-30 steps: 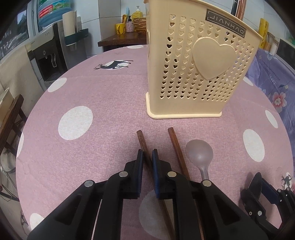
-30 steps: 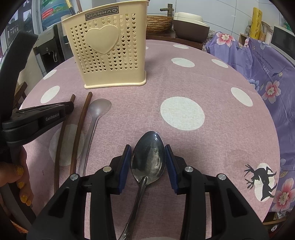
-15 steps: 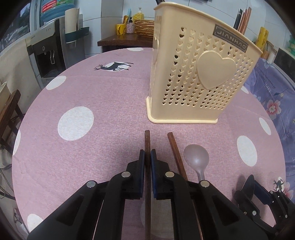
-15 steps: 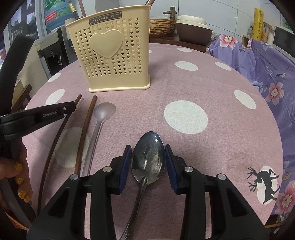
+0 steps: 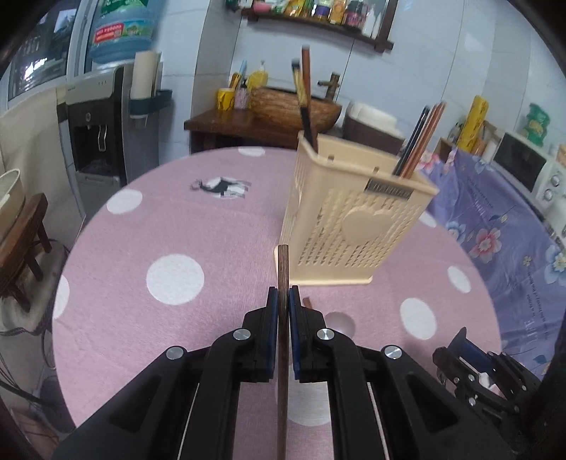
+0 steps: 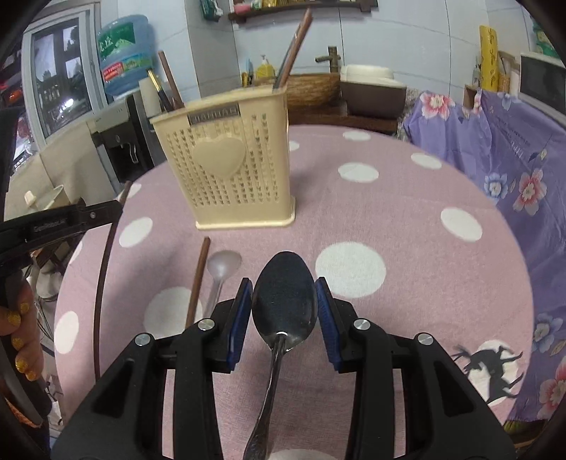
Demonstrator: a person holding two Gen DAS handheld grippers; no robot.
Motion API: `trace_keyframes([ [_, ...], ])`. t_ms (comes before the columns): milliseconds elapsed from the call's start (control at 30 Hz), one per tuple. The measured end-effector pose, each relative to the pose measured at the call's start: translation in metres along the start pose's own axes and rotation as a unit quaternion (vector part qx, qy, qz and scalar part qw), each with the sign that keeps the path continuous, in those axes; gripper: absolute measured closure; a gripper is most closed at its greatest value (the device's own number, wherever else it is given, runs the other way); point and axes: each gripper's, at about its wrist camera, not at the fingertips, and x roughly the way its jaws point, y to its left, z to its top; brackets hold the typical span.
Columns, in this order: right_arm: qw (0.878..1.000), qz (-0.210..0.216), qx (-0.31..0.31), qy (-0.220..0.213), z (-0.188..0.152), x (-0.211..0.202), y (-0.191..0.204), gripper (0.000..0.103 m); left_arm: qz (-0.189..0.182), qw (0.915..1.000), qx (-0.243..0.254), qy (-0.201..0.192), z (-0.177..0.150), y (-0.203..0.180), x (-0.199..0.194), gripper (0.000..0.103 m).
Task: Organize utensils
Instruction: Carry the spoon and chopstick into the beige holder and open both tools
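Chopstick point(image 5: 283, 269) pinched in closed left tongs point(image 5: 283, 300); right tongs point(image 6: 284, 293) grip metal spoon point(image 6: 284, 304).

Behind your round worktop point(image 5: 198, 226), with its pink cloth and white dots, you have a pale tiled wall point(image 5: 442, 67) carrying a dark wooden shelf point(image 5: 318, 21) of packets and jars. To your left stands a water dispenser point(image 5: 102, 116) topped by a blue bottle point(image 5: 120, 32), with a window point(image 6: 60, 74) beside it. To your right, a purple flowered cloth point(image 5: 495, 226) drapes furniture beneath a microwave oven point(image 5: 530, 170).
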Motion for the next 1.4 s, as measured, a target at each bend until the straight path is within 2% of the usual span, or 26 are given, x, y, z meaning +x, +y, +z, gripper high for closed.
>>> trace_keyframes([
  [133,1.0,0.013,-0.006,-0.027,0.015,-0.022,-0.001,0.066,-0.022,0.9994,-0.004,-0.025,0.01,0.001,-0.025,0.096],
  [400,0.998,0.044,-0.002,-0.046,0.033,-0.041,-0.004,0.066,-0.028,0.9968,0.012,-0.074,0.028,-0.005,-0.057,0.096],
  [700,0.998,0.036,-0.021,-0.057,0.041,-0.048,0.004,0.066,-0.032,0.9954,0.02,-0.088,0.034,-0.006,-0.066,0.096],
  [900,0.997,0.054,-0.022,-0.055,0.053,-0.051,0.003,0.066,-0.045,0.9947,0.02,-0.091,0.045,-0.007,-0.071,0.096],
  [1000,0.995,0.068,-0.027,-0.062,0.072,-0.054,0.006,0.066,-0.056,0.9933,0.021,-0.099,0.059,-0.01,-0.08,0.096],
  [1100,0.993,0.074,-0.037,-0.088,0.106,-0.065,0.012,0.066,-0.074,0.9889,0.02,-0.127,0.091,-0.016,-0.099,0.096],
  [1267,0.986,0.074,-0.038,-0.146,0.183,-0.084,0.022,0.066,-0.07,0.979,0.023,-0.19,0.15,-0.035,-0.124,0.096],
  [1400,0.982,0.06,-0.035,-0.177,0.233,-0.083,0.031,0.066,-0.049,0.9734,0.022,-0.223,0.185,-0.052,-0.117,0.096],
])
